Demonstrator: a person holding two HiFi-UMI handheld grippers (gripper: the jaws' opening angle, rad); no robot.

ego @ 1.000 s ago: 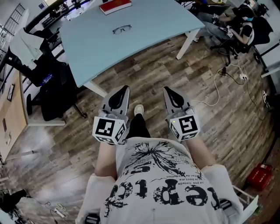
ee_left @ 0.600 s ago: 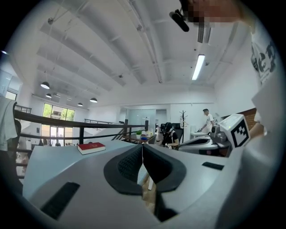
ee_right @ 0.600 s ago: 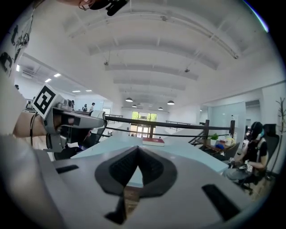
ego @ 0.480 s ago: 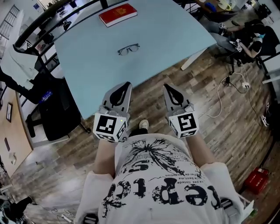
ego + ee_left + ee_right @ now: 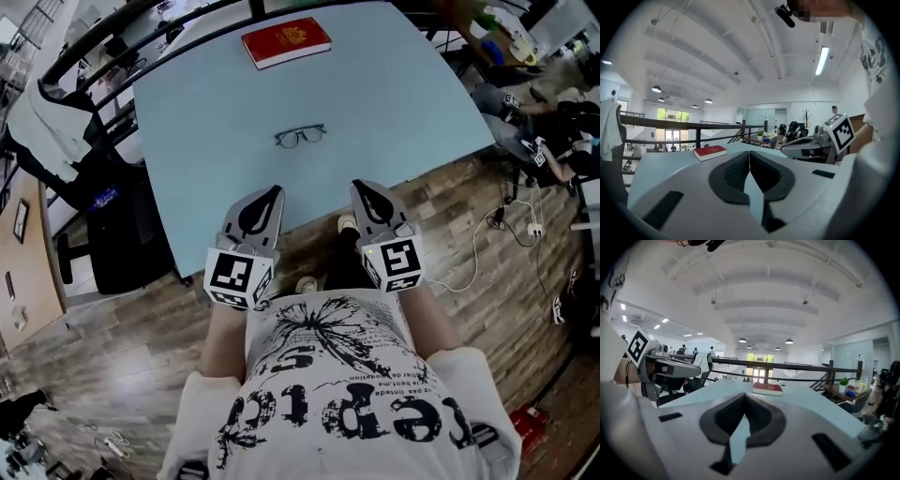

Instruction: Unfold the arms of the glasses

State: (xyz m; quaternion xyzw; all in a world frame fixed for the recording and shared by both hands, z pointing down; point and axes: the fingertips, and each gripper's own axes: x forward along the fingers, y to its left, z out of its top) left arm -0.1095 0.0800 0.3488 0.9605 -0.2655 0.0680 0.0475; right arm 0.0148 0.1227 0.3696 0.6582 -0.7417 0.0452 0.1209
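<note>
A pair of dark-framed glasses (image 5: 300, 136) lies on the light blue table (image 5: 412, 103), in the middle of the top. My left gripper (image 5: 273, 191) and my right gripper (image 5: 360, 185) are side by side at the table's near edge, short of the glasses and pointing toward them. Both are shut with nothing between the jaws. From the left gripper view its tips (image 5: 749, 153) meet over the tabletop; the right gripper's tips (image 5: 744, 395) meet the same way. The jaws hide the glasses in both gripper views.
A red book (image 5: 286, 41) lies at the table's far edge, also seen as the book (image 5: 710, 152) and the book (image 5: 768, 388). A black chair (image 5: 117, 234) stands left of the table. A railing (image 5: 141, 23) runs behind. Seated people (image 5: 553, 122) and floor cables (image 5: 511, 211) are at right.
The table and glasses have come closer in the head view. Both grippers, earlier over the wooden floor, now reach the table's near edge. Their jaws stay shut.
</note>
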